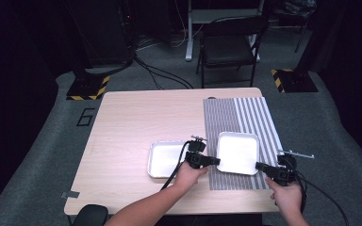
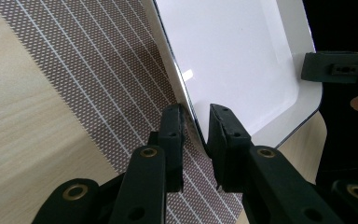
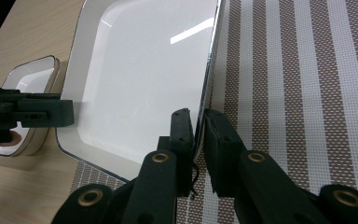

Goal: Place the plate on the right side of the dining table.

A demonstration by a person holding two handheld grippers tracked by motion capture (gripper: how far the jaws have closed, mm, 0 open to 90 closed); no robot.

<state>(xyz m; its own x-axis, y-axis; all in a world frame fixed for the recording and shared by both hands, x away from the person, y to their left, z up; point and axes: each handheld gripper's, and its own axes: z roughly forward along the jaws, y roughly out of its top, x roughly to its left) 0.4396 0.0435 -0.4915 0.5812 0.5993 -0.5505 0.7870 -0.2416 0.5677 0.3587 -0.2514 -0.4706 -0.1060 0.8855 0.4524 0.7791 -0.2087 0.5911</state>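
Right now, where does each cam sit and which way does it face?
High view: above the person's side, looking forward and down at the table; forearms, both grippers show.
Left gripper view: on the left gripper, looking along its jaws, clamped on the plate rim.
Right gripper view: on the right gripper, jaws clamped on the opposite rim.
Both gripper views share plate and mat.

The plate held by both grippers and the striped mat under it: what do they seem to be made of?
The plate looks like glazed ceramic or melamine, I cannot tell which: white, glossy, with sharp light reflections and a thin dark rim line. The mat looks like woven vinyl or plastic mesh: a fine dotted weave in brown and pale stripes, matt.
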